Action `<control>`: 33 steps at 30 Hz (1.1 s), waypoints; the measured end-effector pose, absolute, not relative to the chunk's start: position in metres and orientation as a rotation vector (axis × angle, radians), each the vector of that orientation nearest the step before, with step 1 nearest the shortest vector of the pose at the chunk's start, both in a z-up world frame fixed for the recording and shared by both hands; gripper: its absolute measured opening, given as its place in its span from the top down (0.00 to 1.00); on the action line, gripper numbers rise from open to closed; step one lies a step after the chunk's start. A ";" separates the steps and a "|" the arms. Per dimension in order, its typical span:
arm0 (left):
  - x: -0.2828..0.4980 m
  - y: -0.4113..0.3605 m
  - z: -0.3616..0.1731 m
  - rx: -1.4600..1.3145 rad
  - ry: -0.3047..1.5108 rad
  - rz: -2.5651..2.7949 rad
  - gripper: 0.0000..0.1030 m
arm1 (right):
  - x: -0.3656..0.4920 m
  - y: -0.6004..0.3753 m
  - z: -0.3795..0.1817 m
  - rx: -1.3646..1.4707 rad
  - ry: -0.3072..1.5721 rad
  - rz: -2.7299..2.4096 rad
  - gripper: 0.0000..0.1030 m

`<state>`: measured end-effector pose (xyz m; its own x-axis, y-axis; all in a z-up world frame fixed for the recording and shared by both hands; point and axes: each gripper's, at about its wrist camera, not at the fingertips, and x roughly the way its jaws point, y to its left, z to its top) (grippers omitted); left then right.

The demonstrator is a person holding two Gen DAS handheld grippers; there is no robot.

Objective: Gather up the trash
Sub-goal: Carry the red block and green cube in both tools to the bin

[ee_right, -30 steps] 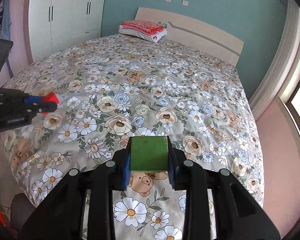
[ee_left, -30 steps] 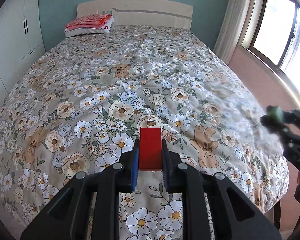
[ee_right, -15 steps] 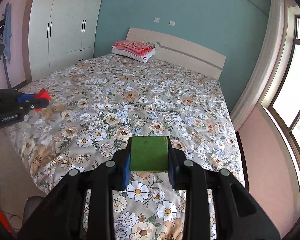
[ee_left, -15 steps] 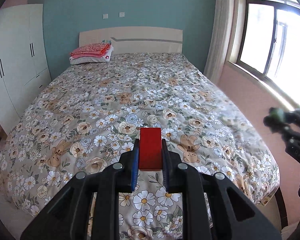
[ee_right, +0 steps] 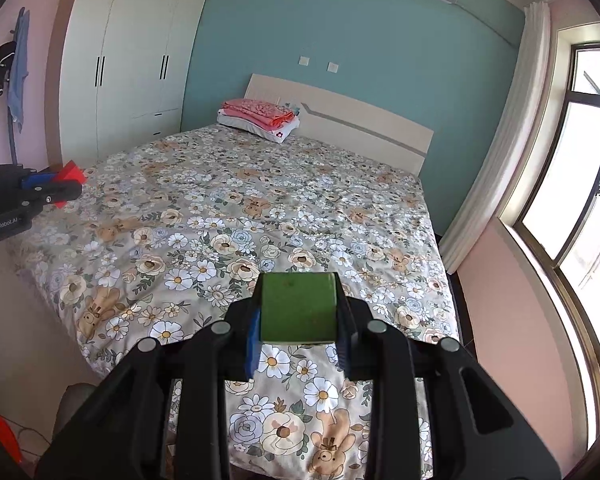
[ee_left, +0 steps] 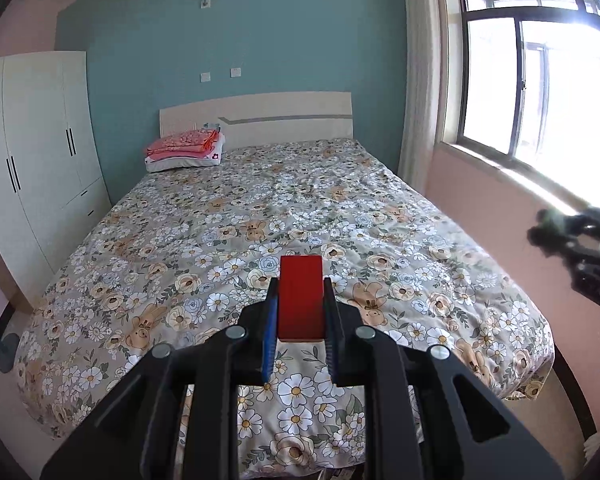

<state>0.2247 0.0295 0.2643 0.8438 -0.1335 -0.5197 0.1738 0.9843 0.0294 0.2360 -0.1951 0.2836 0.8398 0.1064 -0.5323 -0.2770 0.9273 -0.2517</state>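
Left tongs [ee_left: 301,308] clamped on flat red slab [ee_left: 301,296], right tongs [ee_right: 298,312] on matte green block [ee_right: 298,307] (rounded corners).

"GenRobot.AI" was printed in white on the black left gripper [ee_right: 66,184]. No other text could be read.

Green block [ee_right: 298,307] between right gripper [ee_right: 299,312] jaws, above floral bed [ee_right: 228,208].
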 end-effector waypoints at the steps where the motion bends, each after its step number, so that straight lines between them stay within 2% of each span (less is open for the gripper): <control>1: 0.220 0.029 0.266 0.081 0.540 -0.164 0.79 | 0.231 -0.195 0.284 -0.335 0.538 0.205 0.70; 9: 0.183 0.021 0.267 0.125 0.515 -0.171 0.79 | 0.196 -0.197 0.285 -0.371 0.529 0.195 0.70; 15: 0.168 0.017 0.243 0.168 0.542 -0.194 0.79 | 0.169 -0.197 0.269 -0.383 0.531 0.215 0.70; 33: 0.132 -0.004 0.121 0.270 0.701 -0.356 0.79 | 0.133 -0.177 0.147 -0.424 0.693 0.350 0.70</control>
<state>0.1317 -0.0038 0.1209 0.7081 -0.2270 -0.6686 0.4058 0.9057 0.1222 0.1331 -0.1767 0.1469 0.7177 0.1687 -0.6756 -0.4436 0.8586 -0.2569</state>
